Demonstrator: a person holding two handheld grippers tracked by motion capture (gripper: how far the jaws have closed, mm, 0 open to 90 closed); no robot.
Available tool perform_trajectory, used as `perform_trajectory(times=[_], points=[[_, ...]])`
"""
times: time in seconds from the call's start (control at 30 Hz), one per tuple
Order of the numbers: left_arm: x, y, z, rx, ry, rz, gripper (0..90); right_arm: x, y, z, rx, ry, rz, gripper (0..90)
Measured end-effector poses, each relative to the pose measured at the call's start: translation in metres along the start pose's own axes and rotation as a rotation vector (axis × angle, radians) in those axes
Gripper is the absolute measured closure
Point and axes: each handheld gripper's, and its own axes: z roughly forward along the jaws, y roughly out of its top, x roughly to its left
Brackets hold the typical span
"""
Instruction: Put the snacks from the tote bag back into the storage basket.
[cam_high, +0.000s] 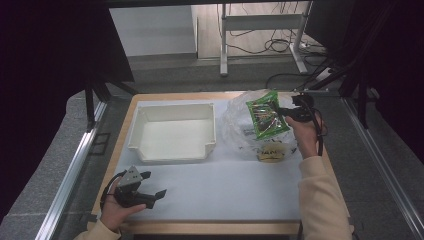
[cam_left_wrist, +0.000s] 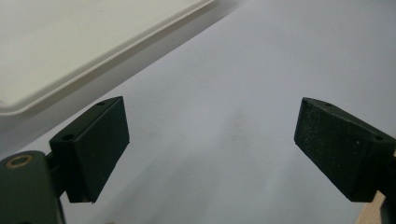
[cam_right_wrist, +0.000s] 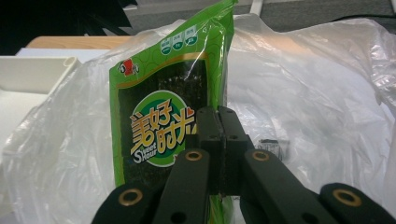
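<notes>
Near edge first: left gripper (cam_high: 150, 192) resting low on the white sheet of the bench (cam_high: 225, 190), jaws spread wide and holding nothing, parked at the near left, probably to keep clear of the work while staying ready. Just beyond it, a cream tray (cam_high: 172, 152) with raised walls, nothing lying in it, its lower lip facing the near side; likely the place meant for whatever comes out of the bag. Over at the right and farther back, right gripper (cam_right_wrist: 219, 140) clamped tight on a green snack packet (cam_right_wrist: 163, 121), pinching it along one edge so the pack hangs upright and clear of the surface. Packet lifted above the mouth of a crumpled clear plastic bag (cam_high: 240, 125), right of the tray and apart from it, seemingly midway through being drawn out. Edge grip sensible for a flat, slippery foil pack, though prone to swinging. Inside the bag, nearer side, a yellowish item (cam_high: 272, 152), too blurred to name. Farthest off, floor with cables and a metal frame.
</notes>
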Motion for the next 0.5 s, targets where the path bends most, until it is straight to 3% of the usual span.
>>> perform_trajectory(times=[0.5], points=[[0.0, 0.0, 0.0, 0.0, 0.002, 0.0, 10.3, 0.0, 0.003, -0.016, -0.065, 0.042, 0.023, 89.9]])
